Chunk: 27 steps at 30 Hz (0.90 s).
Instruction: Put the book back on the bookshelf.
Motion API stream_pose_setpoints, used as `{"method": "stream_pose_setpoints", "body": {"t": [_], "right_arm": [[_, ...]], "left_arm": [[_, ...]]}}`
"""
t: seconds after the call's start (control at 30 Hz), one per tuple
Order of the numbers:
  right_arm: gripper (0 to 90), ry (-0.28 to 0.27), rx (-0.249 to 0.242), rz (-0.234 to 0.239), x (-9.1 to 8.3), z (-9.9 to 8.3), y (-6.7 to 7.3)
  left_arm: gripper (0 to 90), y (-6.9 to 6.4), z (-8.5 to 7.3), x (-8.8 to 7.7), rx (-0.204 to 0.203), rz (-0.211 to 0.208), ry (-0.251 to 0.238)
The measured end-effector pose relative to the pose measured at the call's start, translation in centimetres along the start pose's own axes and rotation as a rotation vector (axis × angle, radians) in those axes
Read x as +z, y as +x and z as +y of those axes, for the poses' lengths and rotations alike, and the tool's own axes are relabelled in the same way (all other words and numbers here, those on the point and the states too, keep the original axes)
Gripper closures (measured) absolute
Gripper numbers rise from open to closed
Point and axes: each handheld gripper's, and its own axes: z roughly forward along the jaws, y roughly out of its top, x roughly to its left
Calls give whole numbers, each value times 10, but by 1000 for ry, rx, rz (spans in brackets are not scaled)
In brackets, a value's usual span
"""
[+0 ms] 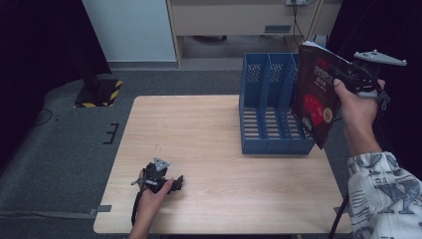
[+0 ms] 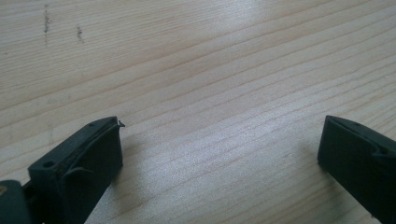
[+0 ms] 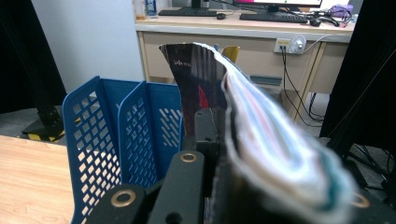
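Dark magazine (image 1: pixel 318 94), nearly black, with a red disc and red lettering on its cover, page edges pale and multicoloured. Blue rack (image 1: pixel 268 107), its walls pierced with rows of slots. Light wood-grain table (image 1: pixel 199 139). Black jaws on both grippers. White sleeve (image 1: pixel 383 194) with grey-blue print.

The file rack (image 1: pixel 271 112) stands on the table (image 1: pixel 199 134) at about two o'clock. The magazine (image 1: pixel 318 94) hangs in the air just right of the rack. The left gripper (image 1: pixel 175 183) rests on the table at seven o'clock.
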Motion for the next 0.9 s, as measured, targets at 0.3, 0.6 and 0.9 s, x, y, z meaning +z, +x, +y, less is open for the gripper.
{"method": "stream_pose_setpoints", "body": {"t": [0.3,0.6,0.9], "right_arm": [[871,3,1,-12,7,-1,2],[871,-1,14,-20,13,-1,2],[871,-4,14,-27,18,-1,2]], "left_arm": [[0,0,0,0,0,0,0],[0,0,0,0,0,0,0],[0,0,0,0,0,-1,0]]}}
